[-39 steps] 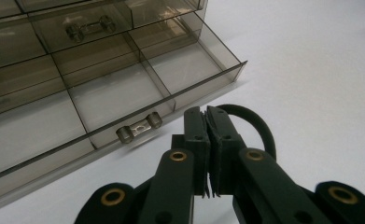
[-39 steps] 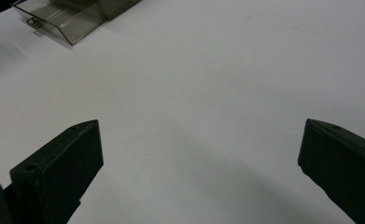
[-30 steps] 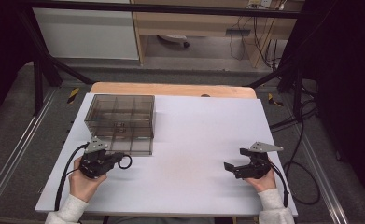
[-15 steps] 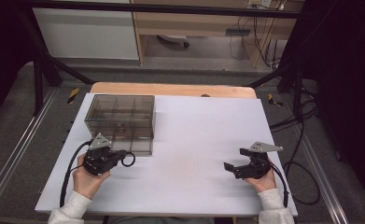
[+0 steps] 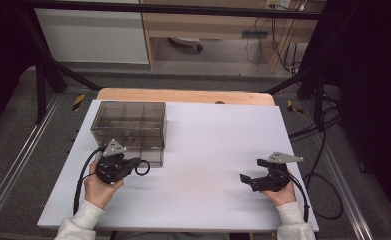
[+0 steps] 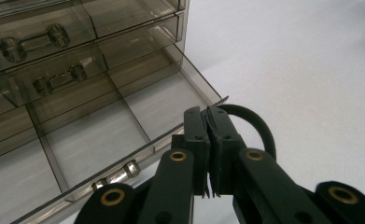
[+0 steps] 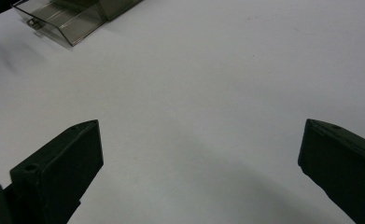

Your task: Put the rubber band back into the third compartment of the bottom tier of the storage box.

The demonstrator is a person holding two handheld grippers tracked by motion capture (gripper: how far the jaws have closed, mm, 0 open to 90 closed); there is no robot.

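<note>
1. Plainly, your left tongs (image 6: 209, 154) sat at the front of the smoked clear drawer box (image 5: 128, 125), which stood on the left half of the white counter (image 5: 208, 150), near its back edge.
2. Their jaws were pressed together with no gap between the pads, and nothing was pinched between them; the black cable loop (image 6: 248, 122) curled just behind the tips.
3. The bottom drawer (image 6: 119, 135) stood pulled partway out toward you, its divided compartments empty as far as the left gripper view showed, with its small handle (image 6: 117, 176) at the front rim just beside the closed jaws.
4. That placement read to me as working the drawer by its front, though I could not tell whether the tips touched the rim or merely hovered next to it.
5. The two upper drawers looked shut, their handles (image 6: 33, 41) flush with the box face.
6. Your right tongs (image 5: 255, 180) rested well apart on the right side of the counter, jaws spread wide and empty, pointed across bare surface toward the box, seemingly parked in reserve.
</note>
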